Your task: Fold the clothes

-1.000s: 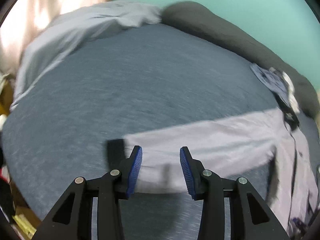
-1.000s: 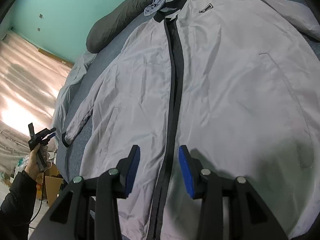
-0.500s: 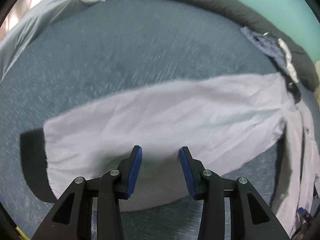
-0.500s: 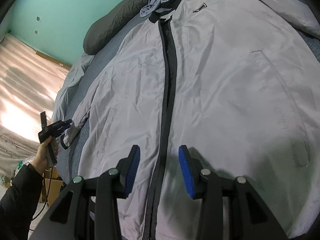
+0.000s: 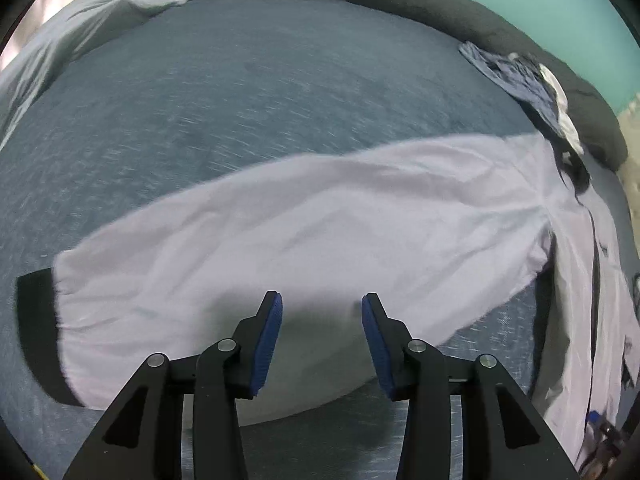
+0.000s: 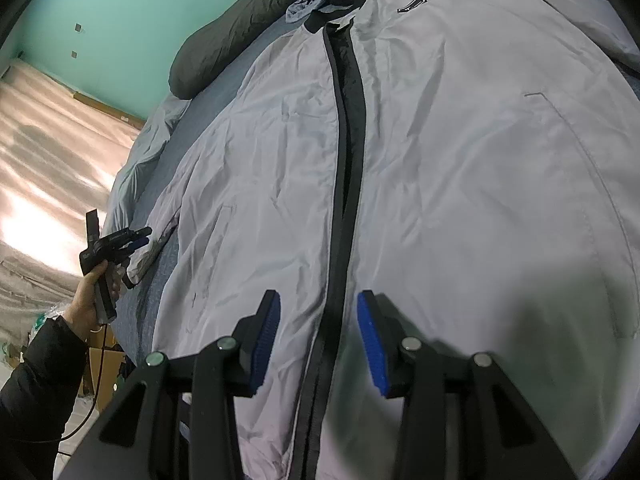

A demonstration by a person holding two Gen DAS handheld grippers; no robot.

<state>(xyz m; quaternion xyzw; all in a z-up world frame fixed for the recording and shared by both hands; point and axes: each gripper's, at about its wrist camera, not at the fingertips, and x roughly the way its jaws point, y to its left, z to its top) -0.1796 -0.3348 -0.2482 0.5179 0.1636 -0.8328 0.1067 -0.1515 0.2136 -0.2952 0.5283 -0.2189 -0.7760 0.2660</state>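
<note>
A light grey jacket (image 6: 460,168) with a black zip band (image 6: 348,152) lies spread flat on the blue bed. Its left sleeve (image 5: 300,240) stretches across the left wrist view and ends in a black cuff (image 5: 36,328). My left gripper (image 5: 322,320) hovers open just above the sleeve's lower half, nothing between its blue pads. That same gripper (image 6: 136,236) shows at the jacket's left edge in the right wrist view, held by a hand (image 6: 90,296). My right gripper (image 6: 318,320) stands open over the zip near the hem, empty.
A dark bolster (image 5: 440,12) runs along the far side by the teal wall. A crumpled blue garment (image 5: 516,76) lies by the jacket's collar. A pale grey cover (image 5: 100,20) bunches at the bed's far left. Cardboard boxes (image 6: 104,364) stand on the floor beside the bed.
My left gripper has moved down and along the sleeve, which now fills its view, cuff far left. The right gripper has stayed in place over the zip.
</note>
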